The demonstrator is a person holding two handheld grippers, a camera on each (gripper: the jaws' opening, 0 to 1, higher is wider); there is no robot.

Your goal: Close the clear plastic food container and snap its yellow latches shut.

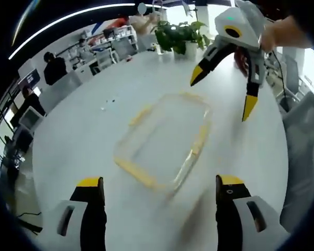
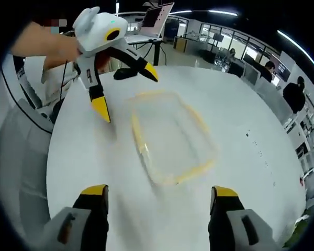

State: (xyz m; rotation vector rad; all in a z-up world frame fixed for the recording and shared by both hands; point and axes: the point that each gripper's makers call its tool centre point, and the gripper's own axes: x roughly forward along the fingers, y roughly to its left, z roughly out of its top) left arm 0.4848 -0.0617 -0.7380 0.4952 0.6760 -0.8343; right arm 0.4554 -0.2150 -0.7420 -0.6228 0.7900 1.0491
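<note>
the clear container (image 1: 165, 144) with yellow latches lies flat on the white table (image 1: 83, 141), between the two grippers. left gripper (image 1: 159, 191) and right gripper (image 2: 159, 196) hover near it, jaws spread, holding nothing.

The container (image 1: 165, 144) looks like clear, see-through plastic with yellow plastic latches, sitting on a smooth, matt white worktop (image 1: 83, 141). Both hand-held grippers have glossy white plastic shells.
</note>
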